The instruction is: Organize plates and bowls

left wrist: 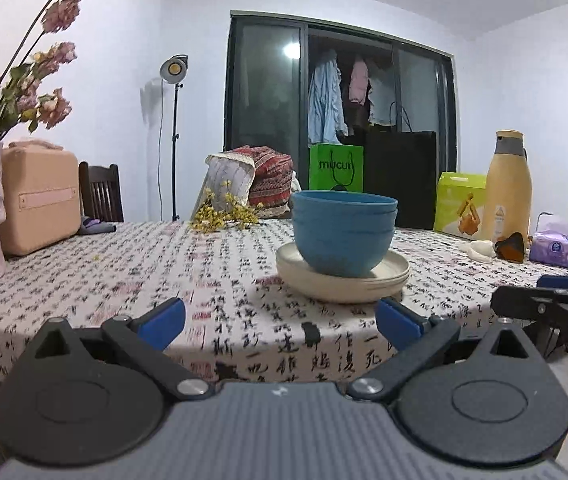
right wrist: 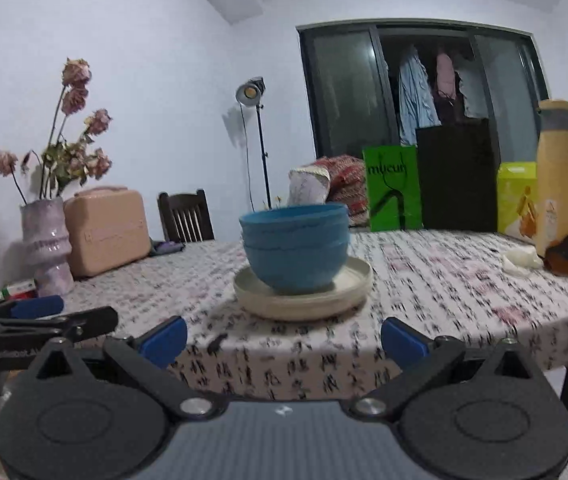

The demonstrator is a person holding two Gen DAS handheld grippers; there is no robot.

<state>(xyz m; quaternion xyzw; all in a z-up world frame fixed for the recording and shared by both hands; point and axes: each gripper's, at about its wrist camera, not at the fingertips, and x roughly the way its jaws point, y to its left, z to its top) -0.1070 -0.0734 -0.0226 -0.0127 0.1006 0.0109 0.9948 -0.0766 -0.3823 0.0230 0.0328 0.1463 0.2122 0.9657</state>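
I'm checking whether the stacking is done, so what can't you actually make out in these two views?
- Inside of the blue bowls: both views sit below the rim, so any contents are hidden.
- Number of cream plates: edges are blurred in the right wrist view and the bowls cover their middles.
- Right gripper in the left wrist view: cut off by the frame edge.
- Tablecloth print: motion-blurred, unreadable.

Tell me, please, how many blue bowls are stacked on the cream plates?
3, judging by the rims: the blue bowls sit nested, one inside another, on the cream plates at mid-table. A further bowl could be hidden inside.
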